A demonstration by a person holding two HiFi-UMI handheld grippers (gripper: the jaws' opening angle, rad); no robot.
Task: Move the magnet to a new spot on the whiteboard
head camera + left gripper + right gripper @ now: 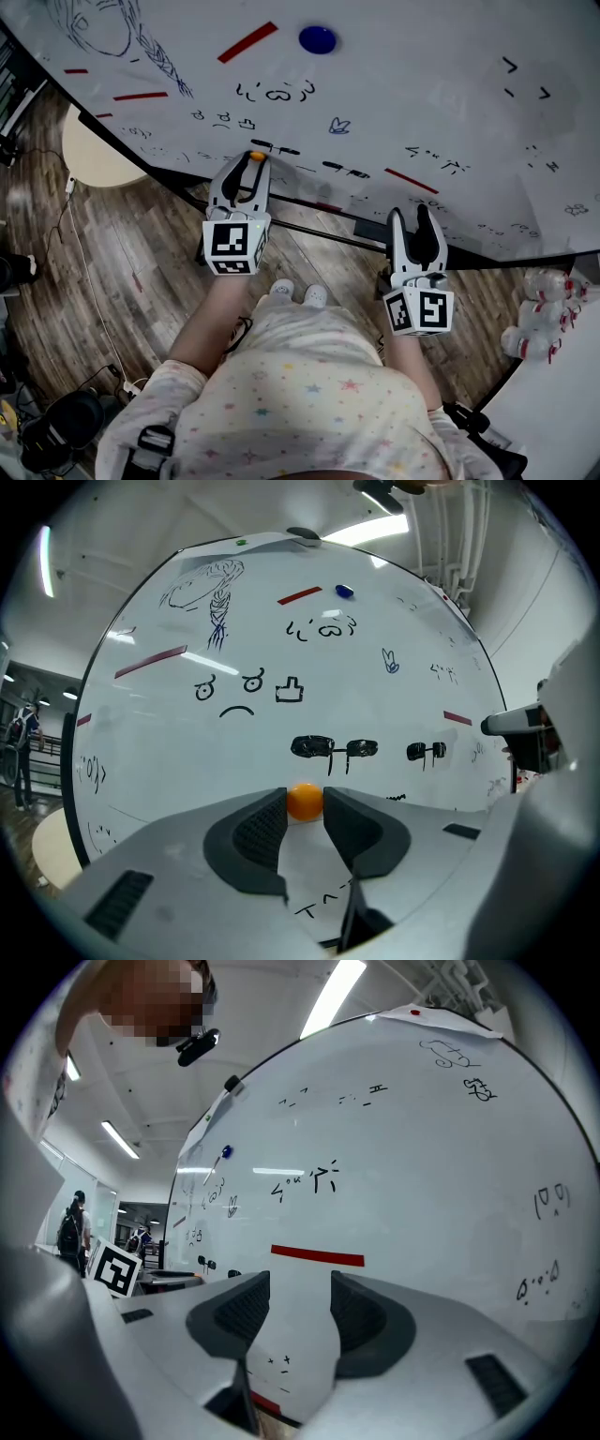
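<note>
A small orange round magnet (256,156) (305,801) sits on the lower part of the whiteboard (394,84) (281,649). My left gripper (253,161) (305,803) points at the board, and its two jaw tips press on either side of the magnet. To the right, my right gripper (418,214) (300,1283) stands open near the board's lower edge with nothing between its jaws. Just ahead of it on the board is a red strip (317,1256). A blue round magnet (318,39) (344,591) sticks higher up on the board.
The board carries doodles and several red strips (247,42). Below it are wooden flooring, a round beige stool (94,150) at the left, cables and a black bag (61,422) at the lower left. White bottles (544,314) stand beside a white table (553,403) at the right.
</note>
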